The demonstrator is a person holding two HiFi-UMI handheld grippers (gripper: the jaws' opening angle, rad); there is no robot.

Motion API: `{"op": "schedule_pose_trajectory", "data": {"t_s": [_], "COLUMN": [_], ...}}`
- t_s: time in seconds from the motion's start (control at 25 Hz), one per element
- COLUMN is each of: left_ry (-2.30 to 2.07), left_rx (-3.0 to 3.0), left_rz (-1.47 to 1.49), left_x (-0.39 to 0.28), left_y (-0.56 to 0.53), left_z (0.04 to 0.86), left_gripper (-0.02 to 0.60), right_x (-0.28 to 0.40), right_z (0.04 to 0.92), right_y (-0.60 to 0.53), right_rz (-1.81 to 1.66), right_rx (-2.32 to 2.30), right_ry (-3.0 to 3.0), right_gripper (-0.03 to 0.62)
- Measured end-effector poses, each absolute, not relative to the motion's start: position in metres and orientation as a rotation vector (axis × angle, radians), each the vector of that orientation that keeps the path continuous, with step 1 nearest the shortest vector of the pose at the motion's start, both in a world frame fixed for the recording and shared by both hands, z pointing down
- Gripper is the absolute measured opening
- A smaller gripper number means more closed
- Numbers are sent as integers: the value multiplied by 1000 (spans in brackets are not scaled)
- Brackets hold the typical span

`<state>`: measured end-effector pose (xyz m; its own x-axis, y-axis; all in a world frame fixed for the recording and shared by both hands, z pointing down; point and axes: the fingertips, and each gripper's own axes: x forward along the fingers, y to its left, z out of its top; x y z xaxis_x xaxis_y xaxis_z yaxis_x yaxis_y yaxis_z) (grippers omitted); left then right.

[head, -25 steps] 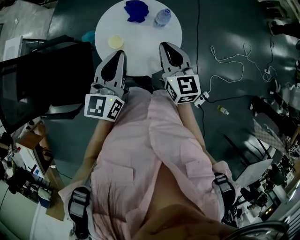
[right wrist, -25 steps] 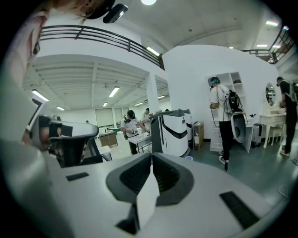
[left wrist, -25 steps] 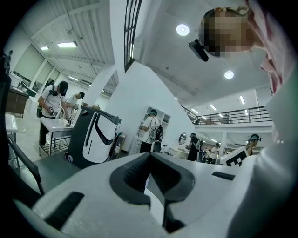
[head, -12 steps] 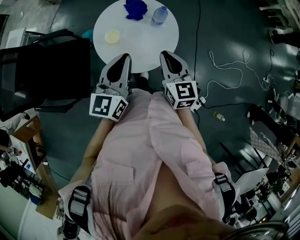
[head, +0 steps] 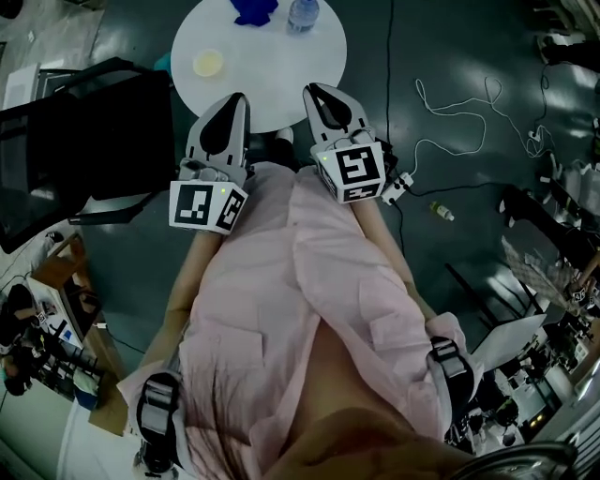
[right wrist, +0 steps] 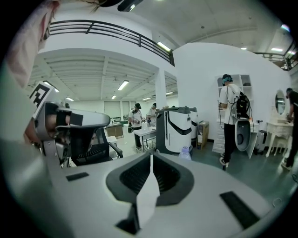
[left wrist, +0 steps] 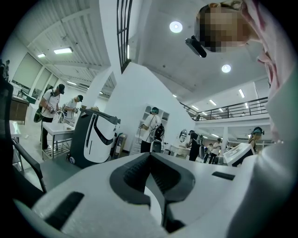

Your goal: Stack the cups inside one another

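cup [head: 207, 63] on table [head: 281, 66], left | bottle [head: 302, 13] far edge | chair [head: 94, 131] left of table

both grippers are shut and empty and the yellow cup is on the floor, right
Not the floor: the head view shows the yellow cup on the round white table. The left gripper and right gripper are indeed shut and empty.

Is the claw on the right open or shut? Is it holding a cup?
Shut and empty. In the right gripper view, the right claw has its jaws pressed together at the tips, with nothing between them.
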<state>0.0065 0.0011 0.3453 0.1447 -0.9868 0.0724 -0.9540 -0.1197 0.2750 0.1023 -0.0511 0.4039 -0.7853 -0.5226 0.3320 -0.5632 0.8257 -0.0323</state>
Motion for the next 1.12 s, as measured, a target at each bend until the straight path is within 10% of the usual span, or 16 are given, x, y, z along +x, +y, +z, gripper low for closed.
{"op": "schedule_pose_trajectory", "data": {"t_s": [1.12], "left_ry": [-1914], "left_rx": [2174], "left_rz": [-179], "left_x": [7], "left_y": [-14], "left_z": [340], "left_gripper": [15], "right_x": [92], "right_z": [408], "right_y": [-64], "right_rz": [182], "right_rx": [747], "right_ry": [-2697], "right_gripper": [37]}}
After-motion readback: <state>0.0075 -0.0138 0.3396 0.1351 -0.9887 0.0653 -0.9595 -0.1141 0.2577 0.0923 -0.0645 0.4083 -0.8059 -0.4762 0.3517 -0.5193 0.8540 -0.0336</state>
